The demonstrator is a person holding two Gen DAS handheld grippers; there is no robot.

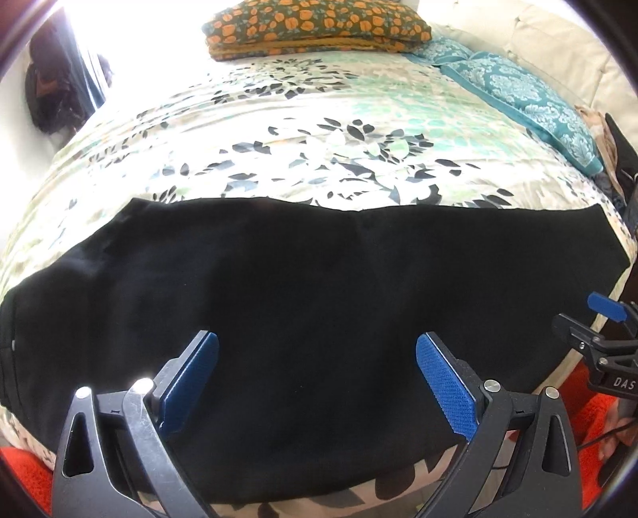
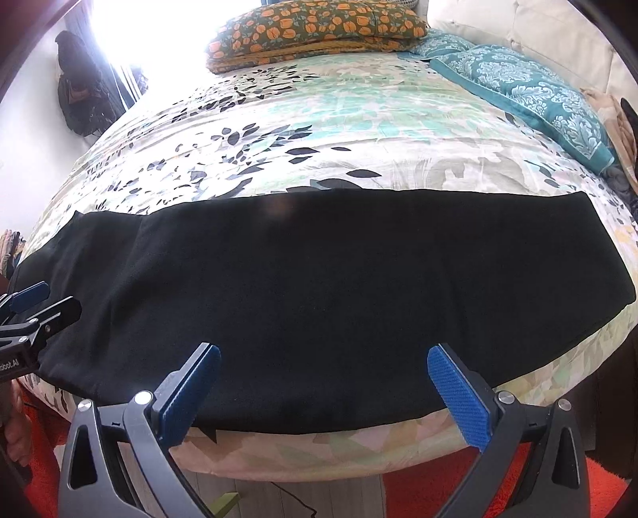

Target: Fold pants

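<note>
Lying flat across the near edge of the bed, the black pants [image 1: 303, 303] look already folded once lengthwise, one leg over the other, so they make a single long band running from 9 o'clock to 3 o'clock. That first fold is my reading only; the cloth is too dark to show its layers. What seems left is the crosswise folding, bringing one end over toward the other.

The left gripper [image 1: 317, 382] hovers over the middle of the band toward 6 o'clock, its blue pads [image 1: 446, 386] spread wide with nothing between them. The right gripper [image 2: 323, 392] hangs at the band's near hem, also gaping and empty; from the left camera it shows at about 3 o'clock, just off the right end of the pants.

Beyond the pants, the floral bedspread [image 2: 319, 131] stretches to 12 o'clock, where an orange-flowered pillow [image 2: 319, 28] sits. A teal patterned pillow [image 2: 530, 91] lies toward 2 o'clock. Orange rug [image 2: 430, 498] shows below the bed at 6 o'clock.
</note>
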